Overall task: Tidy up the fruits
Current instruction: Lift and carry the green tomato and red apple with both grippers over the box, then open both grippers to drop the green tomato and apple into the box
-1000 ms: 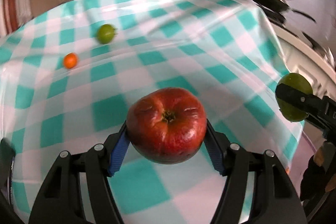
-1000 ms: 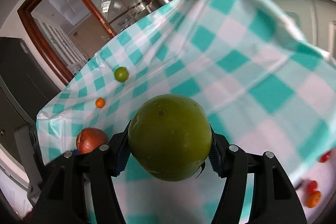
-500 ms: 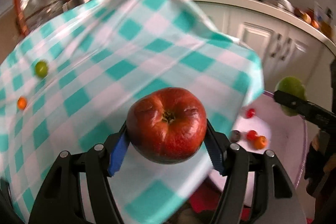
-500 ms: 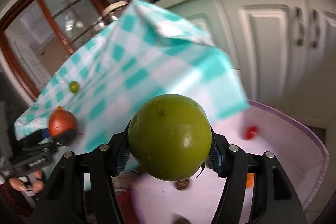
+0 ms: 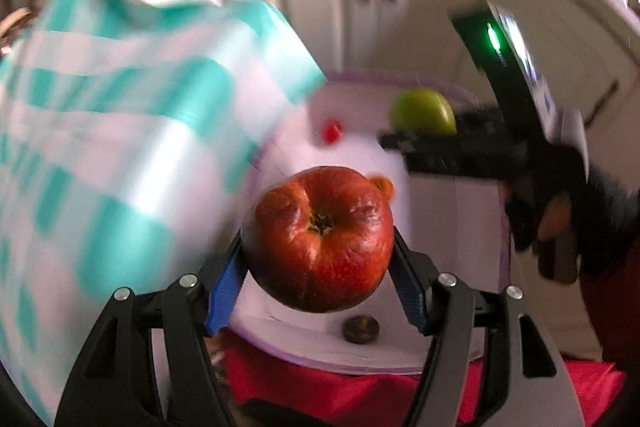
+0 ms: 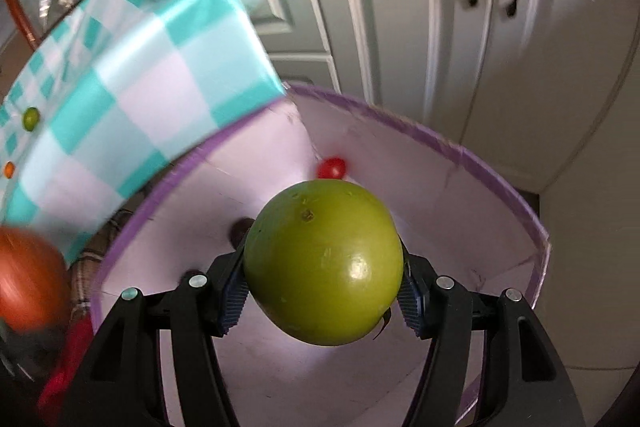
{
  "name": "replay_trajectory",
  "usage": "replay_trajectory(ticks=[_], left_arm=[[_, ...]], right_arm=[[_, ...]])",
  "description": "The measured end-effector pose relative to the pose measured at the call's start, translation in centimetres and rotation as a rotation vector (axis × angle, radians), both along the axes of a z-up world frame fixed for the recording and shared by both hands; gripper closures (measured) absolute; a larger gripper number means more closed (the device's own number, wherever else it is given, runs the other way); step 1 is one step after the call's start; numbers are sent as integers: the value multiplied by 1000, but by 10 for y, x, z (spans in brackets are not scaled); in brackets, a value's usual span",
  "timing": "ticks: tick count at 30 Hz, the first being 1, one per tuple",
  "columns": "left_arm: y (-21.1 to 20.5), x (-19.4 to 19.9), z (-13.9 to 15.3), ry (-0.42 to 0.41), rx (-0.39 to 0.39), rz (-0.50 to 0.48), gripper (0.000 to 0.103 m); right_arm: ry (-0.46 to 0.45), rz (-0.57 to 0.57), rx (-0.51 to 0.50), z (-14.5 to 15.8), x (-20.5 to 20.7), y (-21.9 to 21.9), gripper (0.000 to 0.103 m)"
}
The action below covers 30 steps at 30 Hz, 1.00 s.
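The red apple sits clamped between the blue pads of the left gripper, hanging above the white floor of the purple-rimmed tub, near its low front edge. The green apple is pinched just as firmly in the right gripper, hovering over the middle of that same tub. Down inside it lie a small red fruit near the far wall, a small orange fruit peeking out just behind the red apple, and a dark round piece near the front rim. Beside the tub hangs the teal checked tablecloth, where a small green fruit and a tiny orange one wait. The risks: both grippers crowd one tub, so they could knock together; a release from this height could bruise an apple or land it on the small fruit below. No readable writing or brand shows anywhere.
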<state>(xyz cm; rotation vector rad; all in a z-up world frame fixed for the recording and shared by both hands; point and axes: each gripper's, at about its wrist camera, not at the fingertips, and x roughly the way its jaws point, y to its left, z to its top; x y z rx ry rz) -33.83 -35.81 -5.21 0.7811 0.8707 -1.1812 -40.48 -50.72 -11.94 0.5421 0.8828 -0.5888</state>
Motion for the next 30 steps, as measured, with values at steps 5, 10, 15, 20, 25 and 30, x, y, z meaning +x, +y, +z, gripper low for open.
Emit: replay_trajectory(ticks=[5,10,15,20,25,30], left_arm=[[-34,3,-63,68,170,-46,36],[-58,7,-114,37,302,-84,36],[-57,3,-135,14,355,-114,36],[-54,0,-140,-1,364,-140,36],[-52,4,-141,18,367,-144,36],[-46,6,-138,23,360,-136,35]], right_arm=[[99,-49,74,-28,16,-19,41],[208,-25,9,-35,39,-24,41],[252,-46,31,-52,55,-42,41],[293,-77,42,-66,56,-45,41],[337,-85,61,-74,57,-45,39],[342,-99,52,-74,58,-45,34]])
